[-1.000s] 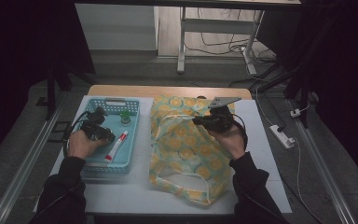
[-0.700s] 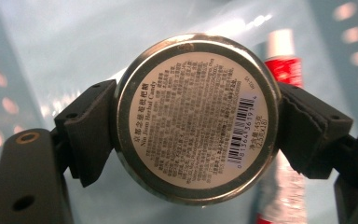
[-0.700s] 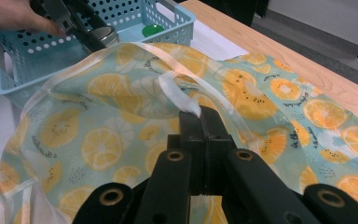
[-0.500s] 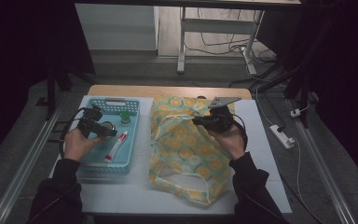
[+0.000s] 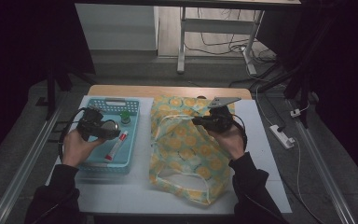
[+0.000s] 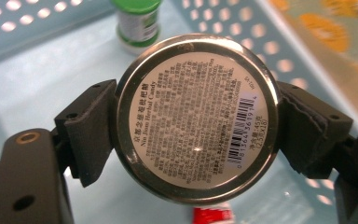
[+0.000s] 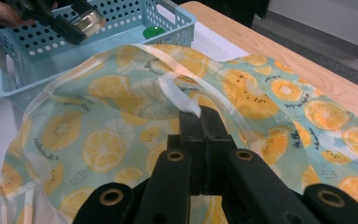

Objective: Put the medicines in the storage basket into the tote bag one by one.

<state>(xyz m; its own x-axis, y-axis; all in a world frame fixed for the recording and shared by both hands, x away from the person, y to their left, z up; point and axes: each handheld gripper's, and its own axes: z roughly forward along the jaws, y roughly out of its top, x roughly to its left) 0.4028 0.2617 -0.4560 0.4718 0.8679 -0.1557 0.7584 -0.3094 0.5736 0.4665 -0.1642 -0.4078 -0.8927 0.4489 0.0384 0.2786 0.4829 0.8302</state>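
Round tin (image 6: 196, 119), white label on its face: "Nin Jiom Herbal Candy" readable, barcode beside it; remaining small print too fine. Lemon-print bag (image 7: 270, 100): tiny lettering, illegible.

The left gripper (image 5: 103, 131) has gone up. A second ago it was low in the blue basket (image 5: 89, 164), near the far left corner, with its jaws down among the things inside. Now it is higher, above the middle of the basket, and it has moved a little toward the basket's right side. The round tin (image 6: 196, 117) has gone up with it. The tin is off the basket floor now, pinched by its sides between the two black jaws, with its label side facing the left gripper view.
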